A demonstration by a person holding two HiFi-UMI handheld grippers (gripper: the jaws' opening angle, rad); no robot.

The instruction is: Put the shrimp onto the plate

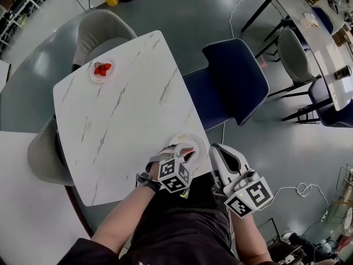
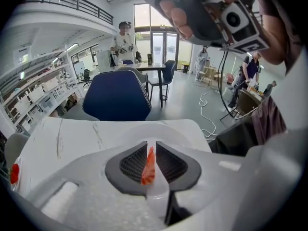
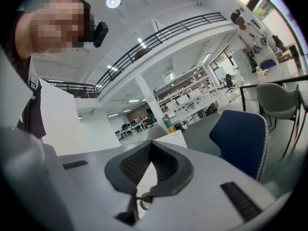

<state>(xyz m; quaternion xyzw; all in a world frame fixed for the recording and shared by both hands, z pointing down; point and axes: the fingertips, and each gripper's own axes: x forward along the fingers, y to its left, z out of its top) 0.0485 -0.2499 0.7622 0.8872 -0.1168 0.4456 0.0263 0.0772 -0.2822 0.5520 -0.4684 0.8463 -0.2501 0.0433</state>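
Left tongs pinch the shrimp right above the plate for dropping; right tongs closed, empty, parked beside.

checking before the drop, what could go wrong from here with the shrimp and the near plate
1. The left gripper pinches the shrimp as a thin sliver between its pads, so it might slip out early or cling to a pad on release.
2. The plate sits right at the corner of the table nearest the person. A low or sideways nudge from the gripper could push it over the edge.
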